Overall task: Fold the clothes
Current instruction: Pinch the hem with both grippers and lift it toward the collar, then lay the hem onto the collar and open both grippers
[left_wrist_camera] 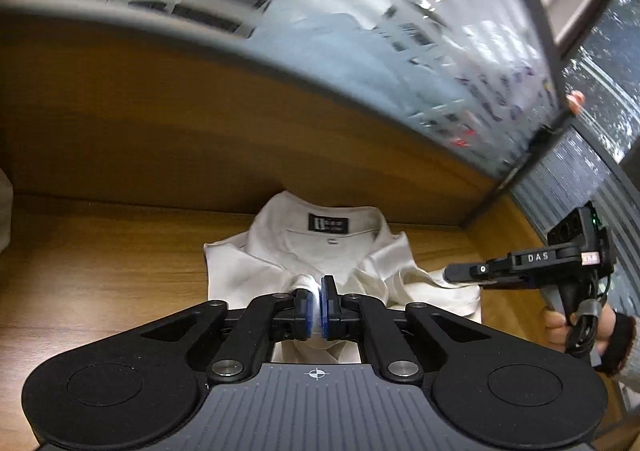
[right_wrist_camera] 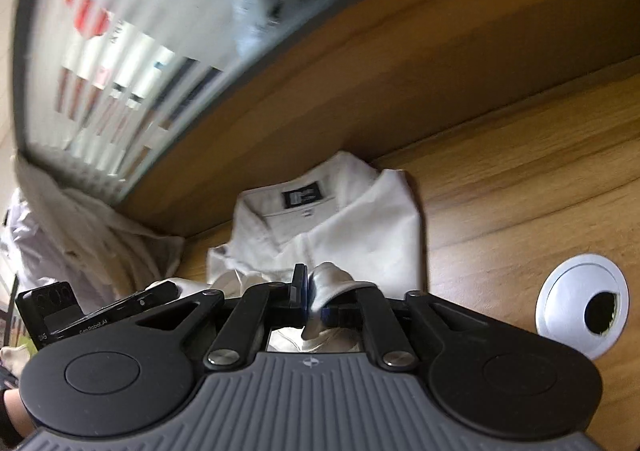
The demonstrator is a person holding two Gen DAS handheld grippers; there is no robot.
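Left gripper (left_wrist_camera: 316, 301) jaws pinch a white fold of the polo shirt (left_wrist_camera: 320, 251); right gripper (right_wrist_camera: 314, 293) jaws pinch another fold; collar lies just ahead on the surface (right_wrist_camera: 520, 179)

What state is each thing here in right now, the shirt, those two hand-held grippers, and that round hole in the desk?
white shirt: partly folded, collar and label up, flat on the desk.
left hand-held gripper: shut on shirt fabric.
right hand-held gripper: shut on shirt fabric.
cable grommet: open, no cable visible.
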